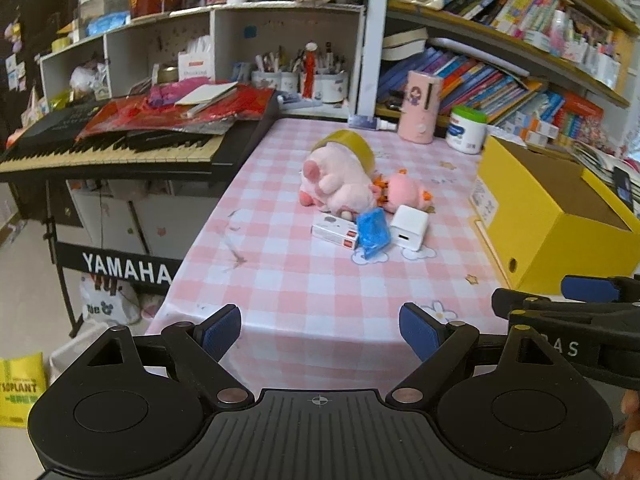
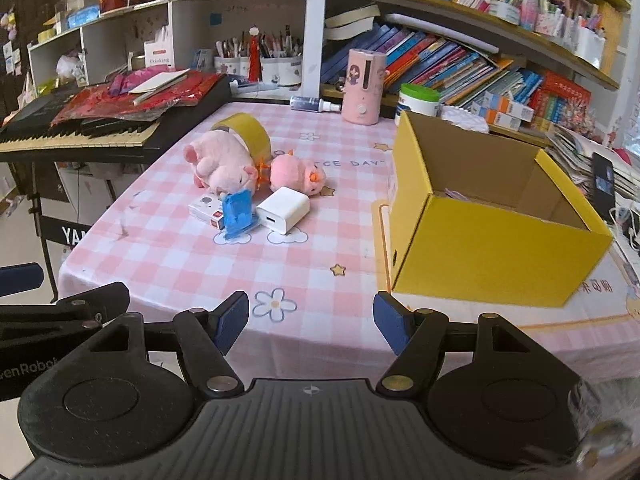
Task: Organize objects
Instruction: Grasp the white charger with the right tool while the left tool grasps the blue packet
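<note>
Both black blue-padded grippers, left gripper (image 1: 320, 334) and right gripper (image 2: 311, 322), gape empty. At twelve o'clock: two pink plush toys (image 2: 224, 160), one white charger cube (image 2: 283, 209). At two o'clock, one open yellow cardboard box (image 2: 500, 248), contents unclear.

On the checked cloth (image 2: 168, 248): two pink plush toys, one large (image 2: 220, 162), one small (image 2: 298, 176). One tape roll (image 2: 246, 130). One white charger (image 2: 283, 209). One blue packet (image 2: 238, 214). One small white carton (image 2: 206, 209). One yellow box (image 2: 496, 256), open. One pink cylinder (image 2: 363, 86). One white jar (image 2: 418, 102) with a green lid. One small bottle (image 2: 310, 103) lying flat. Beside the table, one keyboard (image 2: 76, 136). Three pen cups (image 2: 260, 68) in the cubby. Two grippers, left (image 1: 320, 334) and right (image 2: 311, 322).
</note>
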Available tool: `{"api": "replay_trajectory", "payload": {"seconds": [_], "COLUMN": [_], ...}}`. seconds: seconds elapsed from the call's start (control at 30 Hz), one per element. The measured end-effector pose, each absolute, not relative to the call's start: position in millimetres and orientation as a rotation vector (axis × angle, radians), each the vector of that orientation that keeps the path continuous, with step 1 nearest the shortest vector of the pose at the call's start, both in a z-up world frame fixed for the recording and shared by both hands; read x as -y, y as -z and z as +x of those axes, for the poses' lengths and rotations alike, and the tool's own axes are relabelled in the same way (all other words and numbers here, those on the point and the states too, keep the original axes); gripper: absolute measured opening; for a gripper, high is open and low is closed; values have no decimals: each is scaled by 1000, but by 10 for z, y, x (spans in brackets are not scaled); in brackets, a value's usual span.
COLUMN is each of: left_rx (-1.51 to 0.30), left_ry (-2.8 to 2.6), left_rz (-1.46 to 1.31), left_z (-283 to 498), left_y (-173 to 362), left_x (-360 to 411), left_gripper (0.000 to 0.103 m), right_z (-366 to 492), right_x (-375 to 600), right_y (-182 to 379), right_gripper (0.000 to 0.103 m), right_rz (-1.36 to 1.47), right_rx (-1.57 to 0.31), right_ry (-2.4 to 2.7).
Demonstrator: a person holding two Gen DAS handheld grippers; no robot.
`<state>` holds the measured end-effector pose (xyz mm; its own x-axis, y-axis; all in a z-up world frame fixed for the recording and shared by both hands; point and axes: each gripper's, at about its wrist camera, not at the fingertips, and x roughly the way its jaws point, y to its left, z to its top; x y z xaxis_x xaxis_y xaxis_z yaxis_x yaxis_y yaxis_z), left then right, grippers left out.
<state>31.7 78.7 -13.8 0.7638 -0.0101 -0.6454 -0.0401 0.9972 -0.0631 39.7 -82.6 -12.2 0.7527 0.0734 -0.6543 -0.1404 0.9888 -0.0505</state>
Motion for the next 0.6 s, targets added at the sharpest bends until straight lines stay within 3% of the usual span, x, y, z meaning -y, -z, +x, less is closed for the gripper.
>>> {"api": "replay_trajectory", "payload": {"seconds": [0.43,0.6], "left_rx": [-754,-778], "left_ry": [-79,-122], "left_rz": [-93,-89], "left_z": [803,938], "left_y": [259,293], "left_x": [-714,-733], "left_gripper": [88,88], "right_z": [1074,1322], "right_x": [863,839], "right_y": [213,305], "right_gripper": [64,57], "right_rz": [-118,-106], "right_rx": [-746,-787], "right_ry": [-212,-273]}}
